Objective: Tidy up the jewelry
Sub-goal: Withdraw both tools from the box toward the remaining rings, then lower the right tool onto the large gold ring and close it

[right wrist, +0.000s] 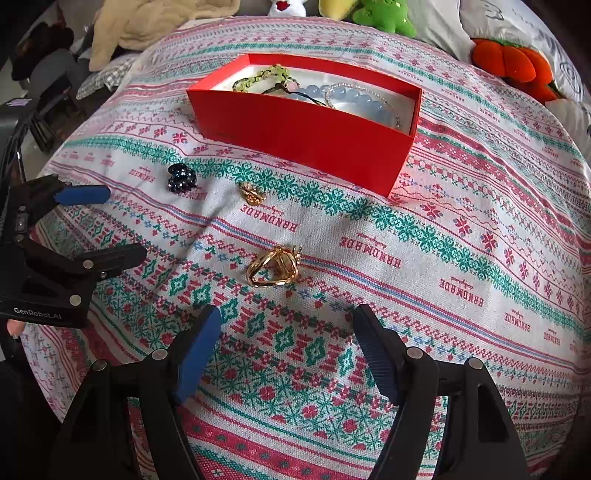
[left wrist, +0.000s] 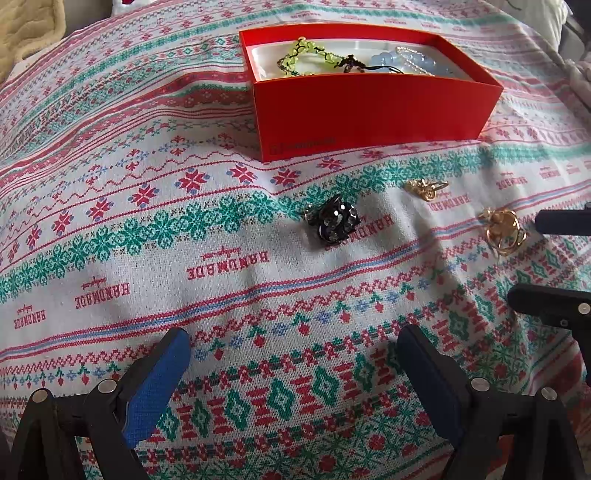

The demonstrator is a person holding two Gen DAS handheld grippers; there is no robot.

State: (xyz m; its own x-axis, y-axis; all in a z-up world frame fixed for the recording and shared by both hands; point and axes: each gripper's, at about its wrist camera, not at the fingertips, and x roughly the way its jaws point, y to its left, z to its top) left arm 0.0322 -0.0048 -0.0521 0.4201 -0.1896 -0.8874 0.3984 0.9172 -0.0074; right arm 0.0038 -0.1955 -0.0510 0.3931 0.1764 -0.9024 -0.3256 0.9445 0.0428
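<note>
Red box [left wrist: 373,110]: near wall hides lower parts of green bead bracelet [left wrist: 303,55] and blue bead bracelet [left wrist: 391,61], far ahead of left gripper [left wrist: 293,369] | box print too faint to read | right gripper [left wrist: 550,258] cut off by frame's right edge | plush toys [right wrist: 384,14] cropped at top, far beyond right tongs.

Both our grippers spread open, nothing in either

Our left gripper [left wrist: 293,363] tilts steeply down with its blue pads [left wrist: 155,384] wide apart and empty. Our right gripper [right wrist: 286,349] points down the same way, jaws apart, nothing between them, close beside the left. At the right wrist view's left edge there's a pinkish bit, probably our fingertip [right wrist: 14,326], hard to say.
</note>
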